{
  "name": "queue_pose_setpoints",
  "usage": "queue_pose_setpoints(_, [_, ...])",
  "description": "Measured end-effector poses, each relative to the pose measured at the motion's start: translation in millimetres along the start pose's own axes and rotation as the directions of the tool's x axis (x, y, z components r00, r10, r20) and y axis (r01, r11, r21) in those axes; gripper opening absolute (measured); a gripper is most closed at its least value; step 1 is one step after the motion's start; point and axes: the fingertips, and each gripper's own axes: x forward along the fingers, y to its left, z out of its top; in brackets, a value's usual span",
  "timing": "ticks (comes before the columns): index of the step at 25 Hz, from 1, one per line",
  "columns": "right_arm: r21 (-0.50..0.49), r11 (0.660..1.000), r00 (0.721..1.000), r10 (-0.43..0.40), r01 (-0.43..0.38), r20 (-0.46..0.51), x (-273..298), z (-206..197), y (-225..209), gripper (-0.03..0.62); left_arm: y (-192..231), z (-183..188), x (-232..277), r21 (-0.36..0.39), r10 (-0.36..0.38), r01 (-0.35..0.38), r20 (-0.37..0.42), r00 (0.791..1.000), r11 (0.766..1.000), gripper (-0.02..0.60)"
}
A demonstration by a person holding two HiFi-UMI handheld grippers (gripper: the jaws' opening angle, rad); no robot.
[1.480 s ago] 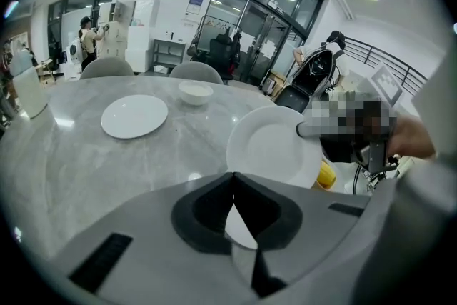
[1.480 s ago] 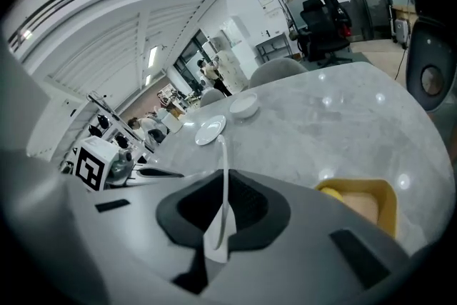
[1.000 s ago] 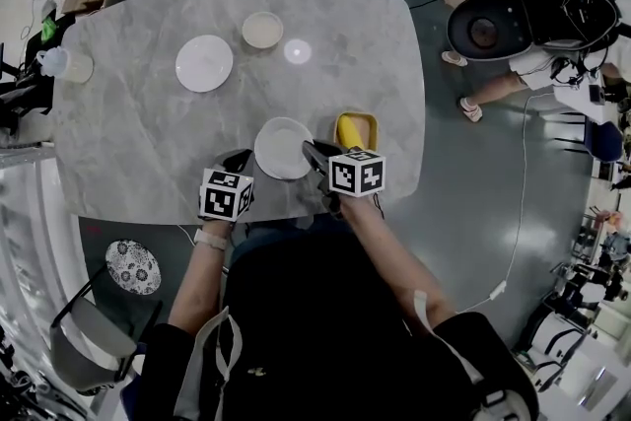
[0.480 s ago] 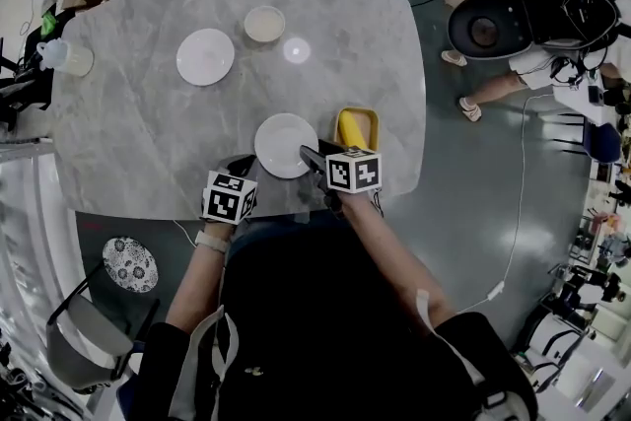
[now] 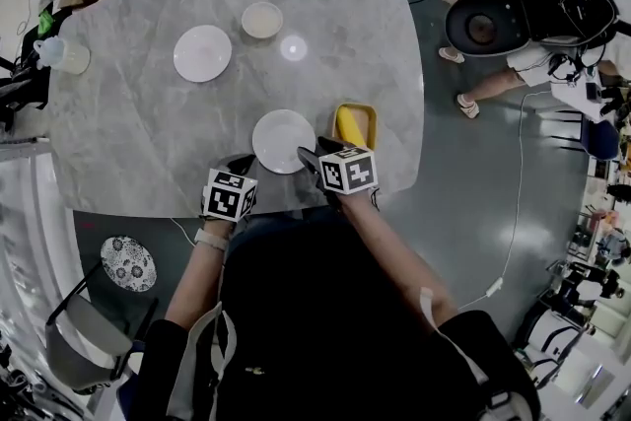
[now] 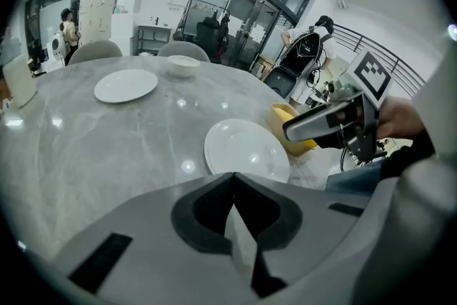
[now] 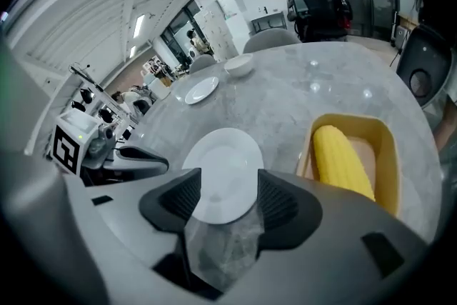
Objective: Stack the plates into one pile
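Starting pickup: right gripper (image 7: pixel 227 198) jaws just been opening, now wide, near plate (image 5: pixel 283 141) rim between them, unpinched. Left gripper (image 6: pixel 233 214) jaws together, empty. Next, probably: pinch rim, carry to far plate (image 5: pixel 203 52).

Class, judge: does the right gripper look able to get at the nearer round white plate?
Likely yes. The right gripper's jaws have just been opening and stand apart, with the round white plate's near rim seemingly between them and nothing in the way.
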Motion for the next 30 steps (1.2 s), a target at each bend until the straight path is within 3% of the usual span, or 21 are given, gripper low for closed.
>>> queue_pose_setpoints(20, [0.025, 0.999, 0.999, -0.031, 0.031, 0.01, 20, 0, -3, 0.236, 1, -3, 31, 0.115, -0.005, 0.015, -0.085, 0.996, 0.993, 0.008])
queue_pose_setpoints(30, [0.035, 0.997, 0.997, -0.077, 0.076, 0.023, 12, 8, -15, 0.236, 1, 2, 33, 0.105, -0.013, 0.022, -0.086, 0.996, 0.994, 0.008])
